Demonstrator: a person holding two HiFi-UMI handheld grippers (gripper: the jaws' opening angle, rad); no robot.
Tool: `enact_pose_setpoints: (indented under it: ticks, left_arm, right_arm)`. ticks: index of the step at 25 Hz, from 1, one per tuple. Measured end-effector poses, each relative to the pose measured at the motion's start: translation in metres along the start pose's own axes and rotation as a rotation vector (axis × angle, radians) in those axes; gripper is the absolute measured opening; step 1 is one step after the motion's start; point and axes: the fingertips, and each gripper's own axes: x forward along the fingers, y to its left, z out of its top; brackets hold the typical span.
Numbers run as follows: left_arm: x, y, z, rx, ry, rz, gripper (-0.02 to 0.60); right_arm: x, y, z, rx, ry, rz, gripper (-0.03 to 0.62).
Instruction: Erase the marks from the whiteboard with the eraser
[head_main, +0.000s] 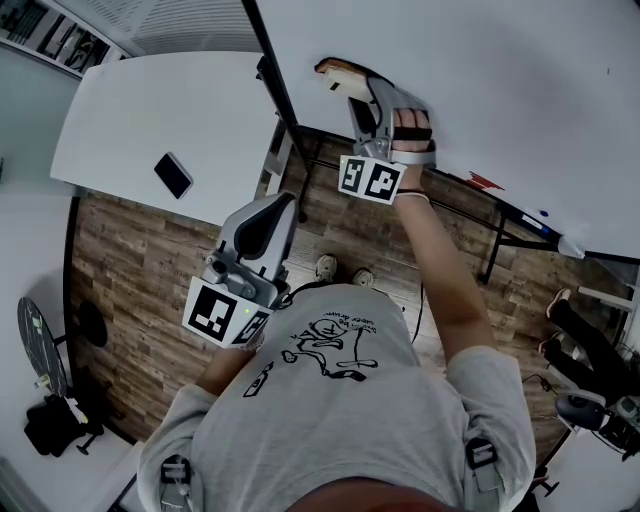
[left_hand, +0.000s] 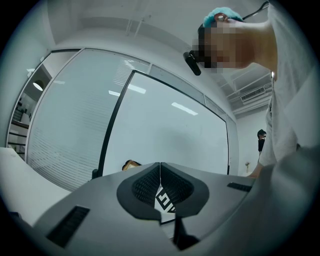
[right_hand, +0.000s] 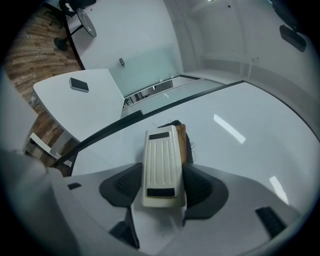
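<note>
The whiteboard fills the upper right of the head view, and I see no marks on the part that shows. My right gripper is raised to the board and shut on the eraser, a cream plastic block with a brown felt side. In the right gripper view the eraser sits lengthwise between the jaws of my right gripper, its far end against the whiteboard. My left gripper hangs low near my chest. In its own view my left gripper is shut on nothing, pads touching.
A white table with a dark phone stands left of the board's black frame. Markers lie on the board's ledge. Black stand legs cross the wooden floor. Another person's legs show at the right.
</note>
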Motion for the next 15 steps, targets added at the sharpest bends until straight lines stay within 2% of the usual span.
enact_pose_setpoints:
  ticks: [7,10,12,15]
  left_arm:
    - [-0.006,-0.007,0.004,0.006,-0.009,0.001,0.023]
    - [-0.008,-0.006,0.006,0.011,-0.010,0.011,0.023]
    - [-0.010,-0.007,0.006,0.010,-0.009,0.017,0.023]
    - [-0.012,-0.008,0.006,0.009,-0.009,0.020,0.023]
  right_arm:
    - [0.012,0.045,-0.004,-0.073,0.019,0.092,0.256]
    - [0.017,0.070,-0.006,-0.096,0.042,0.172,0.258]
    - [0.013,0.083,-0.006,-0.062,0.050,0.234,0.259]
    - [-0.011,0.081,0.000,0.076,0.017,0.272,0.261]
